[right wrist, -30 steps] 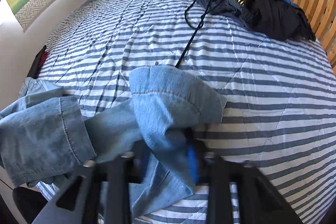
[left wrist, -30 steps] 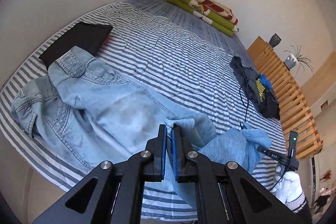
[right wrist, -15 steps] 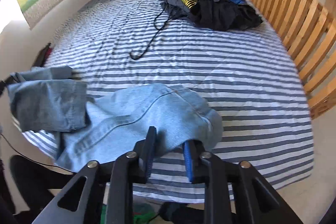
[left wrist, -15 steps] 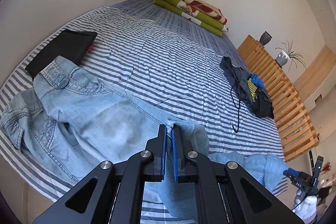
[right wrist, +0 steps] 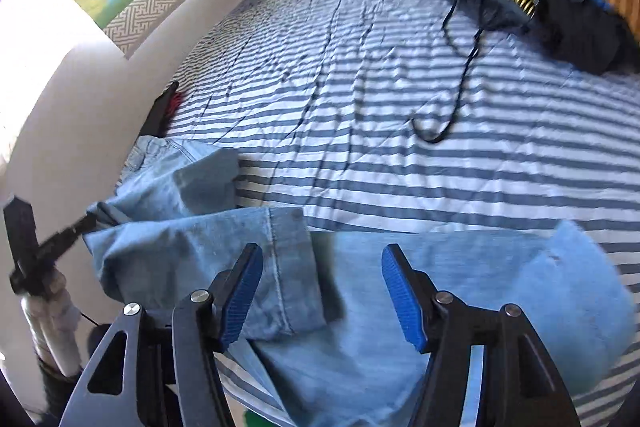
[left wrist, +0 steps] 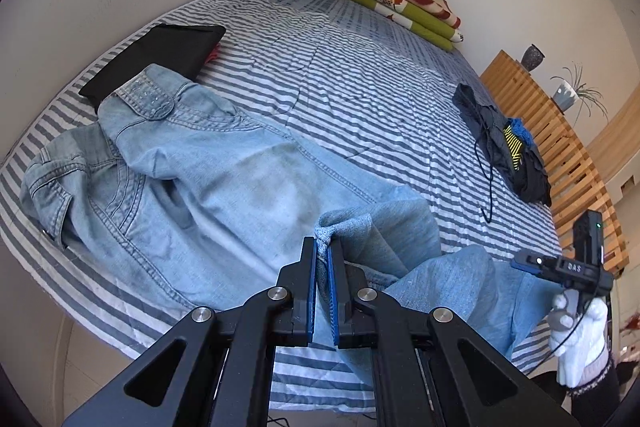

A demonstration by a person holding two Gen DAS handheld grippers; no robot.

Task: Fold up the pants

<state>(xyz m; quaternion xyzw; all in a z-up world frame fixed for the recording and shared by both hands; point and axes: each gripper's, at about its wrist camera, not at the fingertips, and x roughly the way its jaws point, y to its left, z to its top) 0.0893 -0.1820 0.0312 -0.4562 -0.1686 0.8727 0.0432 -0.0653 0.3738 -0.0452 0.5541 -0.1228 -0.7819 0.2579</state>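
Left tool (left wrist: 323, 247) pinching jeans (left wrist: 224, 179) hem, right tool (right wrist: 320, 267) opening, seemingly above denim.

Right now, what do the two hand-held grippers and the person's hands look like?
Each gripper, the left gripper and the right gripper, has black angular arms with silver bolts and ribbed blue pads on its fingers. The right one, seen from the side, carries white lettering, a small green light and a thin black cable. The person's right hand wears a white knitted glove with a dark sleeve below.

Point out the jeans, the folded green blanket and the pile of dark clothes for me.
jeans (left wrist: 224, 187), left wrist view, on the thigh panel.
folded green blanket (left wrist: 394, 7), left wrist view, on its top fold.
pile of dark clothes (right wrist: 576, 27), right wrist view, on the black garment.
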